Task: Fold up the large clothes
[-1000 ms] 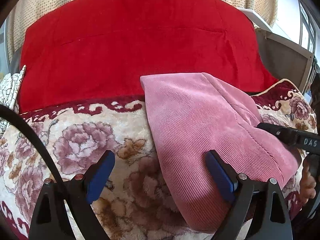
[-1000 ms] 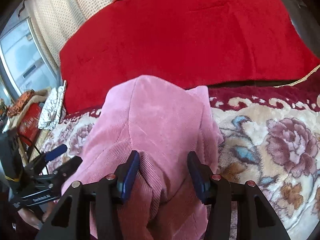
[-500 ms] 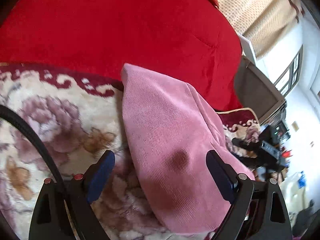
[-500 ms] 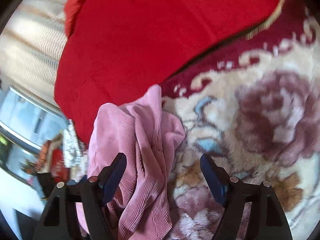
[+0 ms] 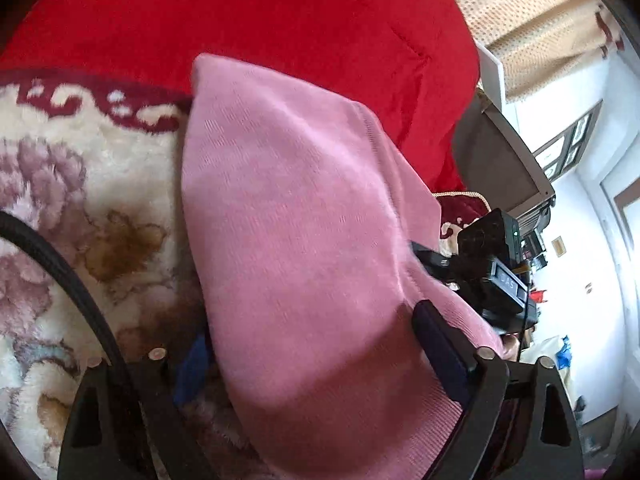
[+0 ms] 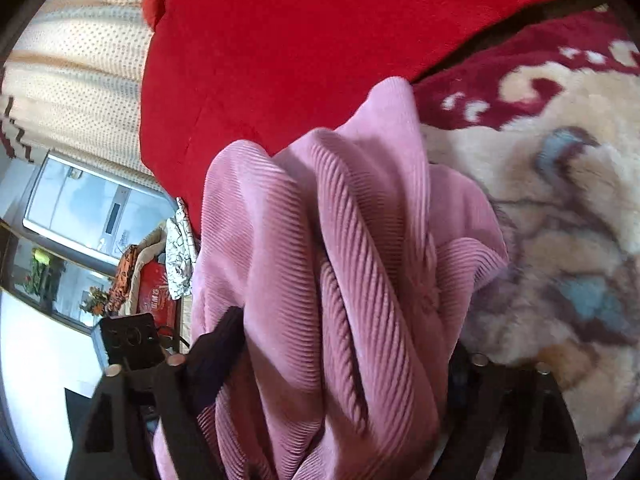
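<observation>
Floral plush blanket [image 5: 60, 184] in cream, mauve and maroon covers the near part of the bed; a red cover [image 5: 248, 20] spreads across the far part, its edge meeting the blanket's maroon border. Dotted beige curtain [image 5: 532, 20] hangs behind, seen upper right in the left wrist view and upper left in the right wrist view. Pink corduroy garment [image 5: 288, 216] lies on the blanket, its far tip reaching onto the red cover. Left wrist view: garment presents one smooth, broad face running from the far tip down to the near edge of the frame. Left tongs [image 5: 316, 356] straddle this near end, one blue pad partly under the cloth on the left, the other dark pad against the cloth on the right; jaws are closing with the fabric between them, and a firm pinch cannot be confirmed. Black cable [image 5: 68, 276] curves across the lower left of that view. Right wrist view: same garment [image 6: 340, 260] bunched in several ribbed folds. Right tongs [image 6: 340, 356] have that bundle filling the gap; jaws closing, right-side pad hidden by cloth, so contact cannot be told. Cluttered shelf with a red box [image 6: 158, 292] sits beyond the bed's left side.
</observation>
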Tool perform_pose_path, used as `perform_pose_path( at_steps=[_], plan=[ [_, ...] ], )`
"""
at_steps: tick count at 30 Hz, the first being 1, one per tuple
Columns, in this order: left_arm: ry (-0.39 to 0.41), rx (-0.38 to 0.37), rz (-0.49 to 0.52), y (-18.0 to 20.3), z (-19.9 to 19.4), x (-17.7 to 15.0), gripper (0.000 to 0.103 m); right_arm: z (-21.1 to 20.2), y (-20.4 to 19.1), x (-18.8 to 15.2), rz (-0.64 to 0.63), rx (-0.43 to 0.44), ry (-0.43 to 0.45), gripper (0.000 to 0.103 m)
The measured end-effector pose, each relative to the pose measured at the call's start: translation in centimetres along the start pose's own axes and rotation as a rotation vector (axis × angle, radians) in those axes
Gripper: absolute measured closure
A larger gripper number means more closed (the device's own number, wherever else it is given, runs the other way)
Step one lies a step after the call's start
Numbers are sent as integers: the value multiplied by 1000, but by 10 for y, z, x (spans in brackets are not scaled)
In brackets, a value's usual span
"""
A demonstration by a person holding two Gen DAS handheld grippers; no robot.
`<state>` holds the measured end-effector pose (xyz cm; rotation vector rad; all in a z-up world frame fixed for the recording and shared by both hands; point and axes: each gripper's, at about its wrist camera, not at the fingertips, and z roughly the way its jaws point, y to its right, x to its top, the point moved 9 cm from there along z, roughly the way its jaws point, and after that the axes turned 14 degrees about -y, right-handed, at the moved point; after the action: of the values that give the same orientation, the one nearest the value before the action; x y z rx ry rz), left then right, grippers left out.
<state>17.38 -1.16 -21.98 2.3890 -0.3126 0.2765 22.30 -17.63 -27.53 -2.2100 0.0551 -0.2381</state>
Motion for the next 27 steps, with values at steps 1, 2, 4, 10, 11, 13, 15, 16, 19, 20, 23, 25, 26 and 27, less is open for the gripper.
perform_pose_path(
  at_steps=[1,2,4,10,11,13,15,16,19,20,23,25,26,27],
  plan=[
    [11,18,19,4,0,0,21,1,-4,-3,3,17,-4,35],
    [26,33,38,8,-5,1,28,1,-5,-4,11,26,-2,39],
    [45,56,51,15,-5,5,35,-2,-11,-5,-2,-4,22,46],
    [92,57,65,27,-26,2,46,-22,-50,-16,-87,-61,90,53],
    [107,64,73,30,-34,0,46,-24,-60,-20,-102,-51,97,53],
    [134,75,87,32,-47,-2,46,-26,-77,-26,-124,-34,106,53],
    [169,83,100,34,-65,-6,46,-28,-91,-33,-151,-29,118,53],
    [184,85,108,36,-73,-10,46,-29,-101,-38,-171,-22,126,53],
    [229,96,127,41,-96,-18,46,-31,-128,-49,-227,-16,147,53],
    [247,105,137,42,-104,-21,46,-31,-136,-53,-241,-11,153,53],
    [289,131,163,47,-121,-27,46,-35,-154,-63,-283,-1,170,53],
    [305,143,171,47,-127,-28,46,-36,-164,-70,-312,4,185,53],
    [306,154,171,44,-128,-29,46,-35,-168,-71,-322,5,190,54],
    [303,163,167,42,-127,-29,46,-33,-169,-73,-327,7,188,54]
  ],
)
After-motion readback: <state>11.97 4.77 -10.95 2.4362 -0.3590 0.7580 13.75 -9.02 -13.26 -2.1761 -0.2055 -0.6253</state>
